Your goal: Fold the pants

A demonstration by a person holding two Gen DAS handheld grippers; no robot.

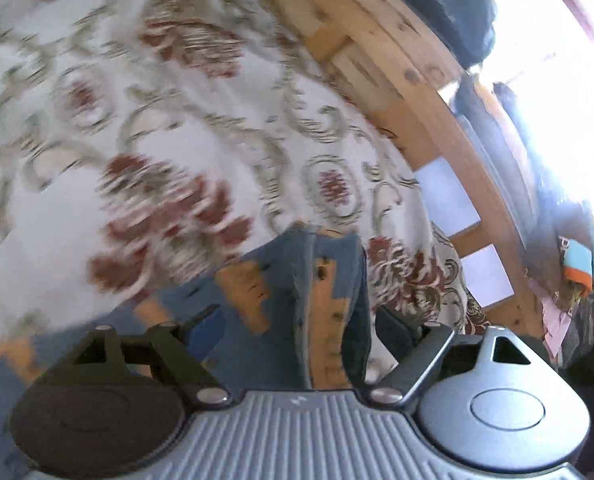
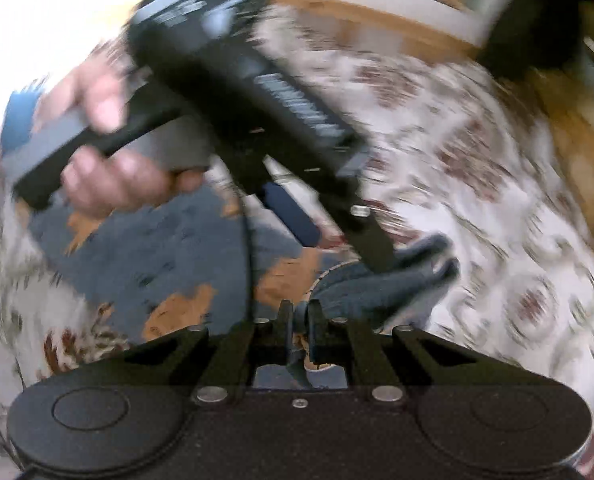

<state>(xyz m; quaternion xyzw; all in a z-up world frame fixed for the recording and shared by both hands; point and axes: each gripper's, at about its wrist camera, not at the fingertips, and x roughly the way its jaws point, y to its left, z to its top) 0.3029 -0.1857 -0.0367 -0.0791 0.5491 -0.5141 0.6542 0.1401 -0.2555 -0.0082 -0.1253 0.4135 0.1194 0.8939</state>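
At the bottom centre of the right wrist view, my right hand-held gripper [image 2: 299, 330] has its fingers pressed together on a fold of the pants [image 2: 169, 264], blue-grey with orange patches, lying on the floral bedspread [image 2: 497, 220]. Upper left of that frame, a hand [image 2: 109, 168] grips the other tool's handle, angled down to the right. In the left wrist view, the left hand-held gripper [image 1: 297, 320] is spread wide, pants [image 1: 321, 292] between its fingers. Wooden bed frame [image 1: 413, 92] at upper right. Heavy blur.
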